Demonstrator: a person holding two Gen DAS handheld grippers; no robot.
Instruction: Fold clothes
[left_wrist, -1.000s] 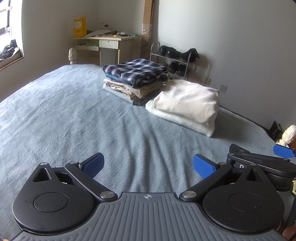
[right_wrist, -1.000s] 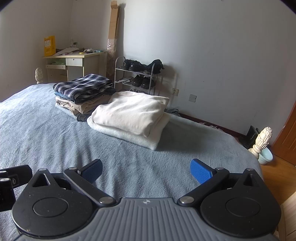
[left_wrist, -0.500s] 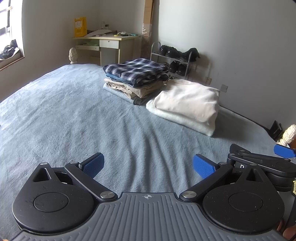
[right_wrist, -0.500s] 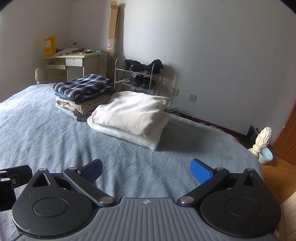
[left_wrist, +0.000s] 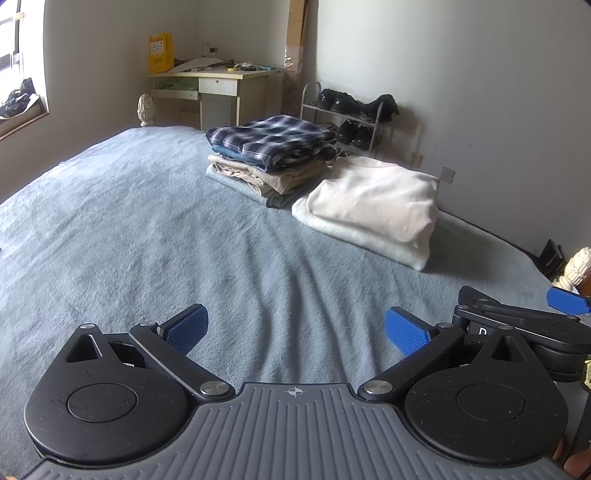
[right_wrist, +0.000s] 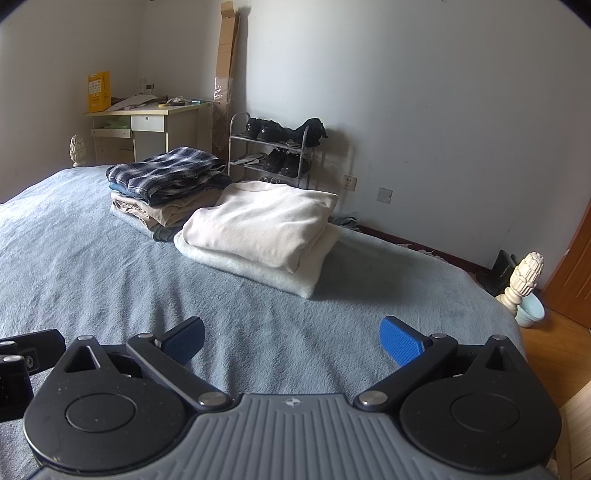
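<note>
Both the left tool (left_wrist: 295, 328) and right tool (right_wrist: 291, 341) gape empty above the fuzzy blue blanket (left_wrist: 129, 229)

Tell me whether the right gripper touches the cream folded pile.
Apart: in the right wrist view, bare blue bedspread separates the open right gripper from the cream pile.

Blue bedspread (right_wrist: 110, 280) near; pale desk (right_wrist: 147, 125) far left, yellow box (right_wrist: 99, 91) on it; metal shoe rack (right_wrist: 275, 147) with dark shoes against far wall; wooden door (right_wrist: 576, 266) right.
</note>
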